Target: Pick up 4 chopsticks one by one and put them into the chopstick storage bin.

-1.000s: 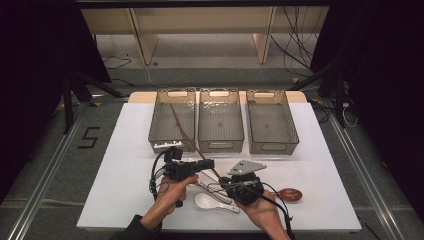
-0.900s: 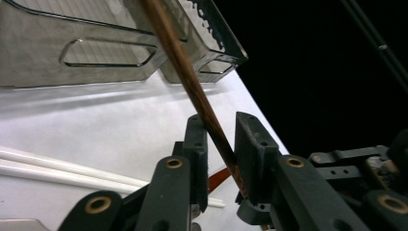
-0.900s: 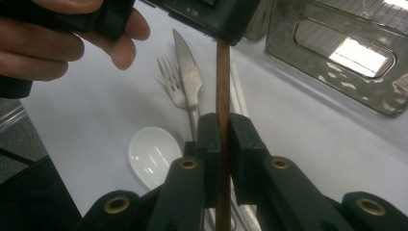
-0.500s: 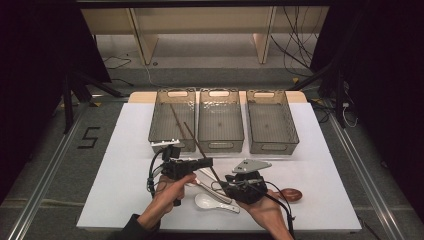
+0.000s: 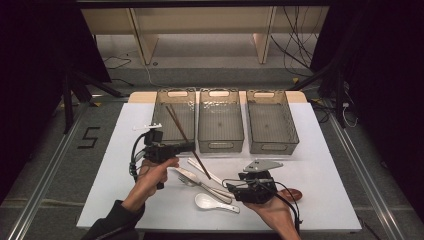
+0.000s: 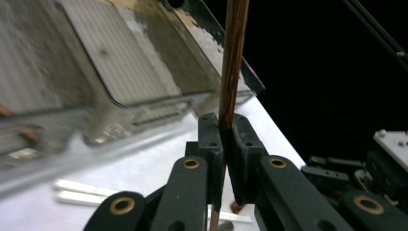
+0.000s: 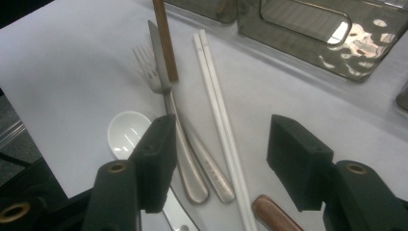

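My left gripper (image 5: 192, 146) is shut on a brown chopstick (image 5: 176, 121) and holds it tilted in the air. The stick's far end hangs over the left clear bin (image 5: 186, 107), and its near end points down at the table. In the left gripper view the jaws (image 6: 224, 132) pinch the brown chopstick (image 6: 232, 62) partway along its length. My right gripper (image 5: 231, 189) rests low near the table's front, open, with nothing between its pads (image 7: 223, 144). Ahead of it lie a fork (image 7: 146, 65), a knife (image 7: 187, 168), a pair of white chopsticks (image 7: 219, 110) and a white spoon (image 7: 126, 132).
Three clear bins stand in a row at the back: the left one, a middle bin (image 5: 221, 135) and a right bin (image 5: 272, 135). A brown wooden-handled utensil (image 5: 294, 194) lies beside my right hand. The white table (image 5: 330, 165) is bare at the right.
My left gripper has moved left and toward the bins, carrying the brown chopstick. The right gripper has stayed about where it was.
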Demonstrator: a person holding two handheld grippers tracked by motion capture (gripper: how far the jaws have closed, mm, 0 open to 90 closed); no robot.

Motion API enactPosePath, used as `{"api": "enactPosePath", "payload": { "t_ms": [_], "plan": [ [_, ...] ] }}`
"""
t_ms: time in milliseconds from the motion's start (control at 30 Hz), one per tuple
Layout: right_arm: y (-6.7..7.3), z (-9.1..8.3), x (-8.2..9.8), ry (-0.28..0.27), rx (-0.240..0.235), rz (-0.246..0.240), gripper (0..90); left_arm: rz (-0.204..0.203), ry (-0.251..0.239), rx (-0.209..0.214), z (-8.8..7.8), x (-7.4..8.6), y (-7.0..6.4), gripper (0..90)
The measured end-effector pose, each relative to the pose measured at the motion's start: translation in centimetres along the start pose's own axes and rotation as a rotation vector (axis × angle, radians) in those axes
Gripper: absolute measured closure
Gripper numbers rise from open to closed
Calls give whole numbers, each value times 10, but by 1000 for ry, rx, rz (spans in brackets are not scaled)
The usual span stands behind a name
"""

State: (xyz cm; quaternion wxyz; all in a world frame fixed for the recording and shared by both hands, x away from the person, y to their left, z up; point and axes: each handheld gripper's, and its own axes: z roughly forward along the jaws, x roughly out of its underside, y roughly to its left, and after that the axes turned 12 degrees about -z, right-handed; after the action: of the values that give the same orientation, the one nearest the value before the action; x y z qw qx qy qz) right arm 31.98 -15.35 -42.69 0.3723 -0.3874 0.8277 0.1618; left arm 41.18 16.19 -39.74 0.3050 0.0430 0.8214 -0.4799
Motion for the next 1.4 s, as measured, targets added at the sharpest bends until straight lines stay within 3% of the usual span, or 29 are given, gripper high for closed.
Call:
{"api": "enactPosePath", "payload": {
  "t_ms": [400, 767, 1033, 1200, 1400],
  "plan": [
    [-1, 0, 5, 10, 2, 11, 349, -1, -66, -67, -20, -52, 10, 842],
    [-4, 0, 8, 11, 13, 23, 325, -18, -108, -122, -21, -90, 18, 840],
    [-4, 0, 9, 11, 23, 24, 299, -38, -123, -176, -12, -109, 28, 839],
    [-4, 0, 9, 16, 20, 26, 300, -49, -105, -224, -2, -114, 36, 839],
    [-4, 1, 9, 18, 10, 21, 300, -67, -96, -249, 8, -117, 43, 838]
  ]
}}
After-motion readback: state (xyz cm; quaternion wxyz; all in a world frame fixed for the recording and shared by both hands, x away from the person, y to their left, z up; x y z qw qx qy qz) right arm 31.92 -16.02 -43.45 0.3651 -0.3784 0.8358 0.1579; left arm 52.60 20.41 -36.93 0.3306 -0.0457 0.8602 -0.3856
